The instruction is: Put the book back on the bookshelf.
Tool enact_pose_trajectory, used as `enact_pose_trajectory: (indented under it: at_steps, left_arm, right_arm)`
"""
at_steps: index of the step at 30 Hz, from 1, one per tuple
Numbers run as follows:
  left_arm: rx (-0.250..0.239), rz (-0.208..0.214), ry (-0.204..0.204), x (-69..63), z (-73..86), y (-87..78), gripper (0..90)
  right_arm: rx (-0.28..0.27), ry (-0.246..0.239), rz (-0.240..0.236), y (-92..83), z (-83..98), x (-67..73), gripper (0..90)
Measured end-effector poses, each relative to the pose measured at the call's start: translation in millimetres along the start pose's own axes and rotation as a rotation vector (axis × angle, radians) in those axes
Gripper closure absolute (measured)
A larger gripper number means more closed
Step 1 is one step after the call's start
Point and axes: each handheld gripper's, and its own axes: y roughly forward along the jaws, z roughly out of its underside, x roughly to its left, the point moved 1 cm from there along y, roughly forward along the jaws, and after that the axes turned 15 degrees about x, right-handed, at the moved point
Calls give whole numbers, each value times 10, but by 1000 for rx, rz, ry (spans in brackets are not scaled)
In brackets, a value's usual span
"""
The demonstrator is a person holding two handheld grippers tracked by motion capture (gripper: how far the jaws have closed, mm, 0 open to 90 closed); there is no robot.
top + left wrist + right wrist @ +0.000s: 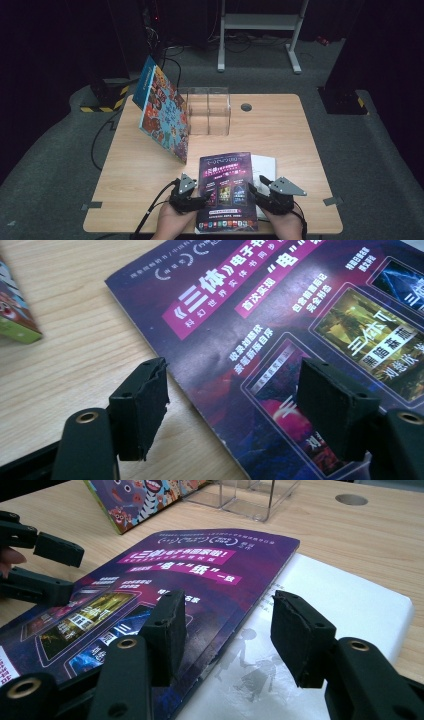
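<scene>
High view: a person at a wooden table (280, 135) works a gripper in each hand around a purple magazine (225, 187) lying flat at the near edge. Far left, a colourful picture book (162, 107) leans tilted against a clear plastic box (209, 110) at the back of the table. Nearer, the left gripper (202, 198) sits at the magazine's left edge, and the left gripper view shows its jaws parted (230, 405), one over bare wood and the other over the cover, the magazine's edge running between them; the pads are not pressing on it and nothing is held. The magazine itself rests partly on top of a white booklet (265, 167), which sticks out from under its right side. The right gripper (255, 192) is at that right edge, and in the right gripper view its jaws stand apart (225, 630), one above the purple cover and the other above the white page, with the cover's edge between them; they grip nothing. In that same view the left gripper's jaws appear open at the far left of the magazine (150, 590), and a round hole (351, 499) marks the tabletop behind.
</scene>
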Motion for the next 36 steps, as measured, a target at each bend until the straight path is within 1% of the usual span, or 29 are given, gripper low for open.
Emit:
enact_pose_trajectory:
  at_steps: [1, 4, 5, 7, 8, 9, 10, 11, 16, 17, 18, 19, 22, 23, 25, 26, 27, 28, 32, 35, 36]
  left_arm:
    - [0, -7, 6, -18, -5, 6, 291]
    - [5, -7, 5, -24, -10, 11, 294]
    - [18, -13, 9, -33, -17, 25, 294]
    - [27, -28, 21, -57, -18, 42, 294]
    - [27, -28, 21, -57, -18, 42, 295]
    - [36, -44, 35, -76, -21, 59, 296]
    - [36, -44, 35, -76, -21, 59, 296]
    - [40, -53, 40, -87, -23, 64, 297]
    - [40, -63, 48, -101, -23, 67, 303]
    - [38, -76, 64, -112, -20, 68, 303]
    - [38, -76, 64, -112, -20, 68, 303]
    - [36, -82, 69, -117, -19, 70, 303]
    - [37, -81, 72, -114, -17, 74, 301]
    - [40, -83, 76, -117, -17, 75, 301]
    - [42, -86, 79, -120, -16, 75, 301]
    - [38, -107, 93, -122, -15, 75, 304]
    - [38, -117, 96, -121, -14, 73, 305]
    - [38, -117, 96, -121, -14, 73, 312]
    - [35, -152, 94, -77, -11, 64, 323]
    - [35, -142, 83, -55, -11, 65, 323]
    - [35, -142, 83, -55, -11, 65, 323]
  right_arm:
    - [0, -1, 0, 0, -1, 1, 480]
    - [0, -3, 1, 0, -1, 1, 483]
    - [2, -4, 1, 2, -1, 2, 484]
    - [3, -2, 0, 2, -3, 4, 484]
    - [3, -2, 0, 2, -3, 4, 484]
    - [4, -3, 0, 2, -5, 7, 483]
    - [4, -3, 0, 2, -5, 7, 483]
    - [4, -8, 3, 0, -6, 10, 481]
    - [-2, -7, -4, -12, -23, 23, 471]
    - [-6, -5, -16, -25, -43, 43, 463]
    - [-6, -5, -16, -25, -43, 43, 463]
    - [-1, 1, -31, -31, -73, 74, 452]
    - [8, 0, -38, -26, -97, 95, 435]
    - [10, 7, -45, -17, -119, 119, 415]
    - [16, 6, -45, -10, -130, 128, 402]
    - [25, 15, -47, 6, -149, 151, 378]
    - [28, 20, -46, 14, -155, 160, 373]
    - [28, 20, -46, 14, -155, 160, 373]
    - [53, 39, -53, 52, -184, 197, 340]
    - [79, 47, -57, 86, -201, 213, 335]
    - [79, 47, -57, 86, -201, 213, 335]
